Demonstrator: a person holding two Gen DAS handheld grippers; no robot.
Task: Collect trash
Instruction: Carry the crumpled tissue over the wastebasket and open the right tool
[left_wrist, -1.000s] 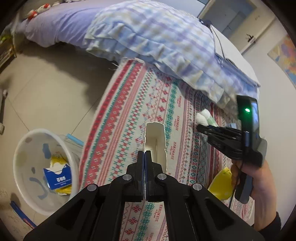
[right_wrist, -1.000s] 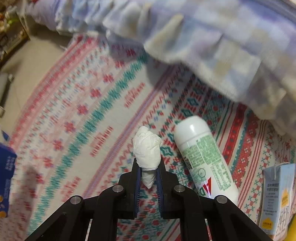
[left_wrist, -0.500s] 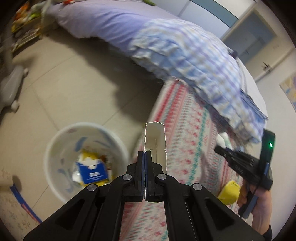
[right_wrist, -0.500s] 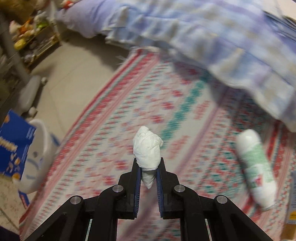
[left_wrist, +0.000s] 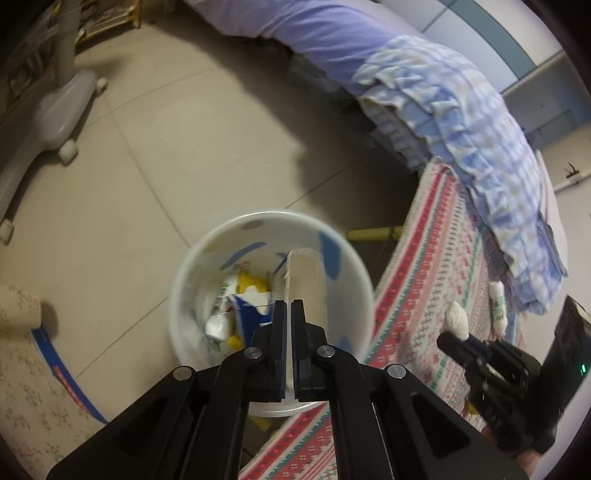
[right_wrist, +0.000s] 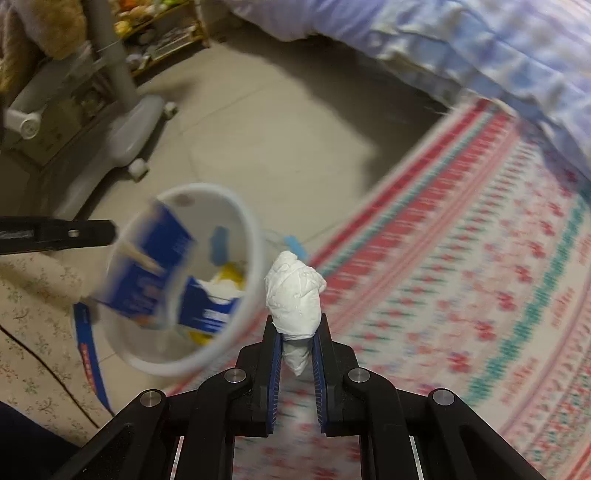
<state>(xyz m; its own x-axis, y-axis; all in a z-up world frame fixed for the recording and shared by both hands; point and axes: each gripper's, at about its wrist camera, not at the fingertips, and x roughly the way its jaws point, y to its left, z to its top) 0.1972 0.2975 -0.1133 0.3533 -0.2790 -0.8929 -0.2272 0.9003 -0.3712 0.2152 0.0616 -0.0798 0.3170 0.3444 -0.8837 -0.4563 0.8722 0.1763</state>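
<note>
My left gripper (left_wrist: 288, 306) hangs over the white trash bin (left_wrist: 192, 266), its jaws parted a narrow gap. The blue-and-white carton (left_wrist: 306, 280) is right at its tip, inside the bin's mouth. In the right wrist view the carton (right_wrist: 147, 266) is a blur just below the left fingertips (right_wrist: 107, 232), over the bin rim (right_wrist: 255, 236). My right gripper (right_wrist: 297, 325) is shut on a white tissue wad (right_wrist: 295, 295), above the rug edge just right of the bin. The left wrist view shows that gripper (left_wrist: 454, 339) and wad (left_wrist: 456, 319) at the right.
The bin holds a blue box, yellow and white wrappers. A white bottle (left_wrist: 496, 306) lies on the patterned rug (left_wrist: 424, 277) by the bed (left_wrist: 443, 110). A wheeled chair base (left_wrist: 62, 107) stands far left. A floral mat (left_wrist: 22, 387) lies at the lower left.
Both grippers swung left from the rug to the bin. The left jaws have parted slightly and the carton now blurs below them. The right still grips the tissue wad.
</note>
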